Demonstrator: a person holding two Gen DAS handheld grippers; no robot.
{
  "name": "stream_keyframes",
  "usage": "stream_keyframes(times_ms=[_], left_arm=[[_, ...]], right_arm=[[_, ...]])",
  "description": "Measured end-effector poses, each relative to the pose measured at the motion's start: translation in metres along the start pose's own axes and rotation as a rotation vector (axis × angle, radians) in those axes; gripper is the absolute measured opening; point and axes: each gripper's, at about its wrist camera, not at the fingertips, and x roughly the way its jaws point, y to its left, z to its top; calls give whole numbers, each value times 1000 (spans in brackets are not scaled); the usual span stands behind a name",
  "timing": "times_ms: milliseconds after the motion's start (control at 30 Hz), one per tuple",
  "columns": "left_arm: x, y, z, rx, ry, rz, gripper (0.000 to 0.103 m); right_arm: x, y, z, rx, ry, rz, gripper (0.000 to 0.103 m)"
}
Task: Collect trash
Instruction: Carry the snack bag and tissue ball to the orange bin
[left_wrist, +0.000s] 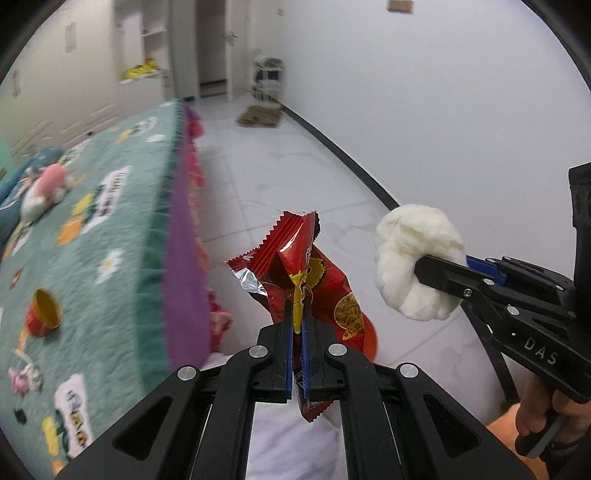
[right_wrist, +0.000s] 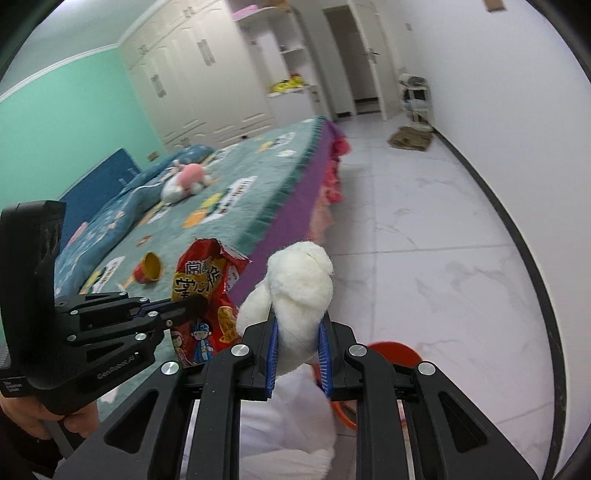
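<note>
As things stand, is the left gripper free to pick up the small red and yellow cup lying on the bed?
Probably not yet. The left gripper is shut on the red snack wrapper, so its jaws are occupied. The cup itself lies uncovered on the bed.

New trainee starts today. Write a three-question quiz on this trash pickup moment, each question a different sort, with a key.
1. True or false: the left gripper is shut on the red snack wrapper.
2. What does the right gripper hold? A) paper cup B) white crumpled tissue wad C) plush toy
3. Fill in: the red and yellow cup lies tipped over on the ____.

Key: 1 true; 2 B; 3 bed.
</note>
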Motion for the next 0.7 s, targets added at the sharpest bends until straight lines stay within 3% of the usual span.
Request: stream_keyframes(times_ms=[300, 700], left_arm=[[75, -37, 6, 73, 127, -109, 5], [132, -25, -7, 48, 259, -90, 5]], right_arm=[[18, -79, -25, 117, 86, -119, 19], [114, -115, -66, 166, 281, -137, 19]])
